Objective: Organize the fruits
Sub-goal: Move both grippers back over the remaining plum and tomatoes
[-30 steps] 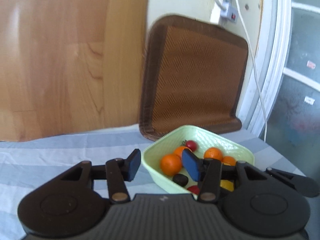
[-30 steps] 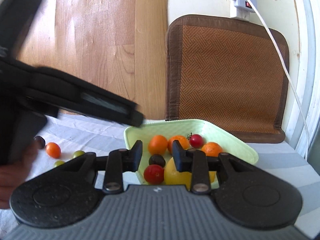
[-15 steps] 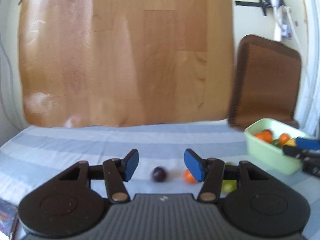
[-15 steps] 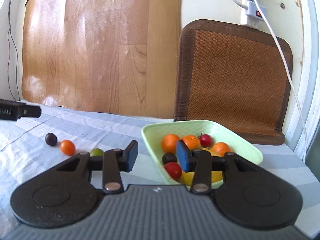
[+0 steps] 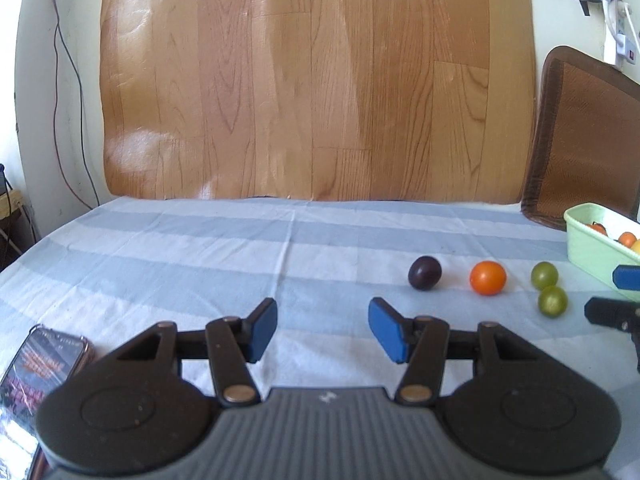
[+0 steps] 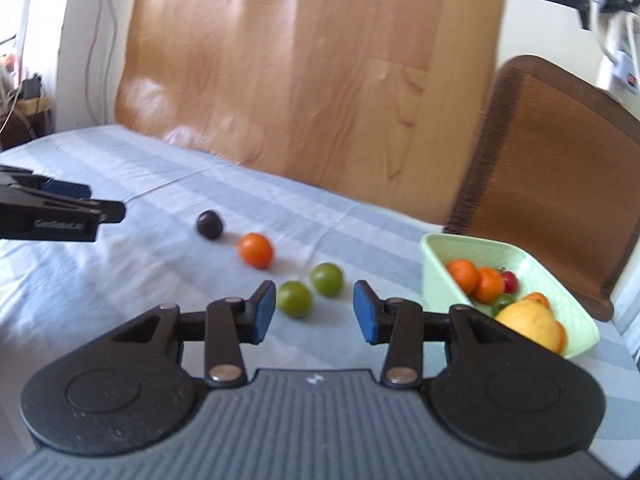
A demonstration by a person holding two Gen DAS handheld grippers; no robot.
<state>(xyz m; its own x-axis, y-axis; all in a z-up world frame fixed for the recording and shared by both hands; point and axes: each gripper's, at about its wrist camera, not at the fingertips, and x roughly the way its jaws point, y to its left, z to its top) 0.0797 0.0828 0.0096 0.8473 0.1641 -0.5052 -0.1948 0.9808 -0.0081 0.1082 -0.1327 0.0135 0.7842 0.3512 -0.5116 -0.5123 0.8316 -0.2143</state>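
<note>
My right hand-held gripper (image 6: 314, 312), spread empty, has the nearer green fruit (image 6: 295, 298) just ahead, between its fingertips, lower centre.

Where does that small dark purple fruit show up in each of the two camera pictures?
Left wrist view: dark purple fruit lies right of centre on the striped cloth.
Right wrist view: it lies left of centre, farthest from the green basket.
Shared landmark: the orange fruit lies right beside it.

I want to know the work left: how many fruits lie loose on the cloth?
4. A dark plum farthest left, an orange fruit beside it, then two green fruits nearest the green basket. None seems hidden.
</note>
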